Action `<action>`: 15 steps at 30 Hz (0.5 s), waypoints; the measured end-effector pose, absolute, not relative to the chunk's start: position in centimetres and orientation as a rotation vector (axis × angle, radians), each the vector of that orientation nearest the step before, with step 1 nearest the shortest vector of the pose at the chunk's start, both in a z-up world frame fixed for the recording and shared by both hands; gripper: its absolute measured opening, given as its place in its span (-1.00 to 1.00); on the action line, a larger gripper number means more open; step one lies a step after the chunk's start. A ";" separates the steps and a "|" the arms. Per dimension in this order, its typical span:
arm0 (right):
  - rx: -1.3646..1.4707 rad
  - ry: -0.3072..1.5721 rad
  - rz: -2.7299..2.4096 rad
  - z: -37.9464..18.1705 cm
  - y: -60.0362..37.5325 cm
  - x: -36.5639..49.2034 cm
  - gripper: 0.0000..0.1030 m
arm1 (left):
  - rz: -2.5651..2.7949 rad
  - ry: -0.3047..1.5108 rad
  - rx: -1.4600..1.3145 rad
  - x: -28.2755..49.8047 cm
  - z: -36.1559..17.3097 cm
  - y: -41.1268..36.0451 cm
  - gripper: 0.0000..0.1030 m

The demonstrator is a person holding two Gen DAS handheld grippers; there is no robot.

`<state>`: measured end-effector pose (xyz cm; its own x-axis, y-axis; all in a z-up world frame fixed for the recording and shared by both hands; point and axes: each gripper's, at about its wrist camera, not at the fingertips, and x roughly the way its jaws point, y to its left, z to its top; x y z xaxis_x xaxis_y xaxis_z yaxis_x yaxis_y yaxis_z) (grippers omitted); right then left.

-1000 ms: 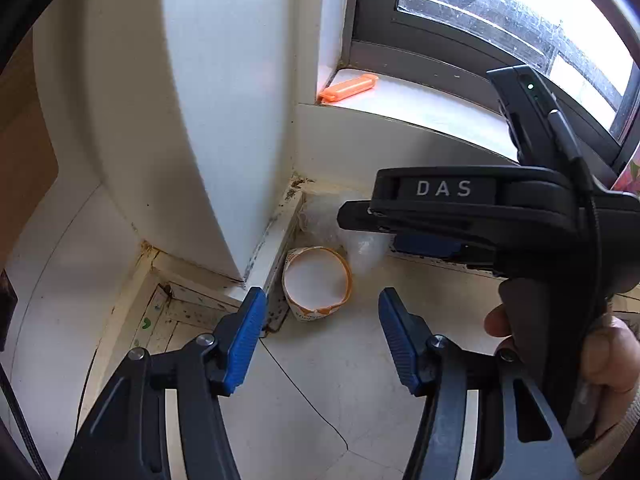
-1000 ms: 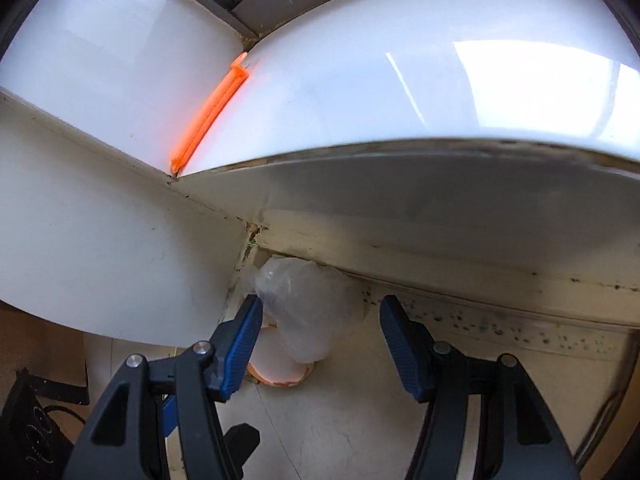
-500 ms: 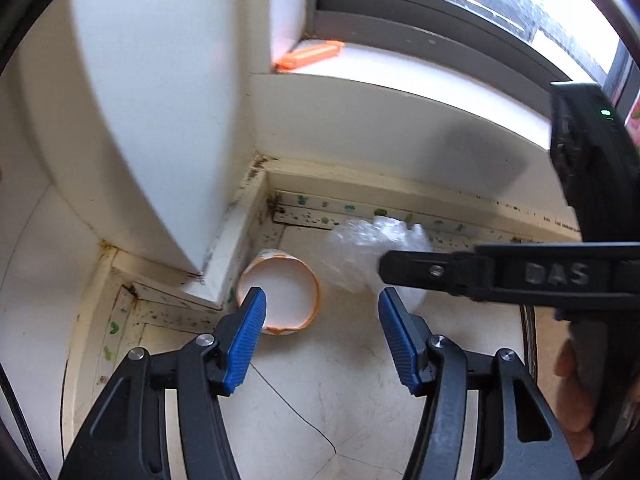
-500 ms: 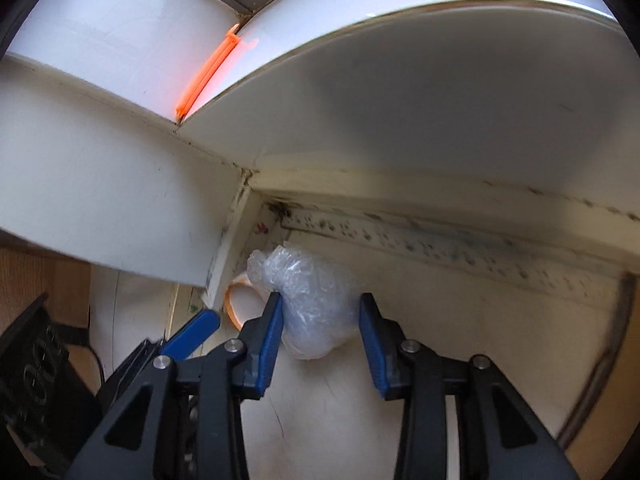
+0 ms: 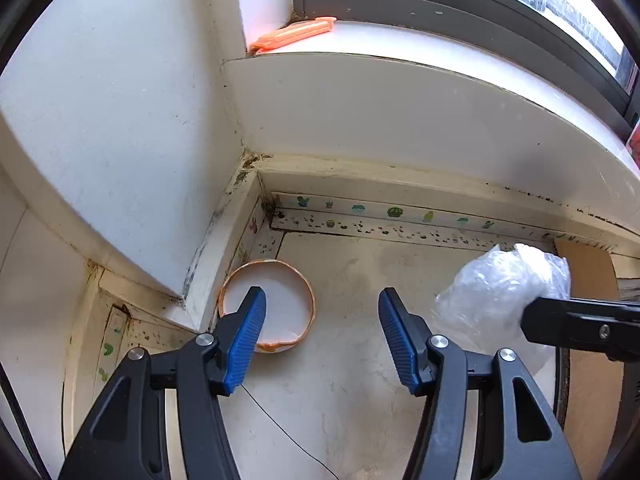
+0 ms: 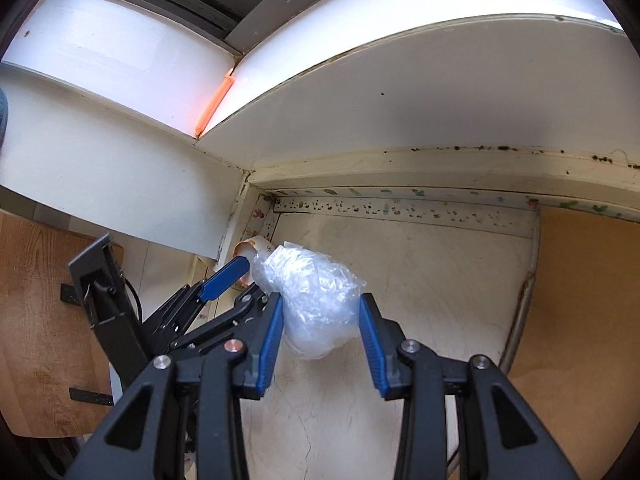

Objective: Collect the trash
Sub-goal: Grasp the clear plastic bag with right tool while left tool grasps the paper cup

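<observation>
The cup (image 5: 267, 307) is round, white inside with an orange rim, on the floor by the wall corner. The left gripper (image 5: 322, 336) hangs over it, jaws apart. Right of the cup, the right gripper (image 6: 322, 344) squeezes a crinkly clear bag (image 6: 316, 300). Only the right view shows a wooden chair (image 6: 36, 320).

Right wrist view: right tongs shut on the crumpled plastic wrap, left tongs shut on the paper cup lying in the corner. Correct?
Not quite. The right tongs are shut on the crumpled plastic wrap, but the left tongs stand open and hold nothing. In the left wrist view the paper cup lies on its side in the corner, beyond the fingertips, with neither pad pressing on it.
</observation>
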<state>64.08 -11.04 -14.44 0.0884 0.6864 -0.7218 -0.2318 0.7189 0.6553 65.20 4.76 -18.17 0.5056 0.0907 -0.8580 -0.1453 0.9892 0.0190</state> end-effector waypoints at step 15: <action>0.421 1.303 0.737 -14.2 -11.1 63.6 -0.26 | 0.194 1.033 0.018 65.0 -19.3 4.6 0.11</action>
<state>63.60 -11.11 -14.15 0.0878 0.6970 -0.7117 -0.2502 0.7070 0.6615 65.00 4.61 -19.34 0.4968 0.1689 -0.8513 -0.1516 0.9827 0.1064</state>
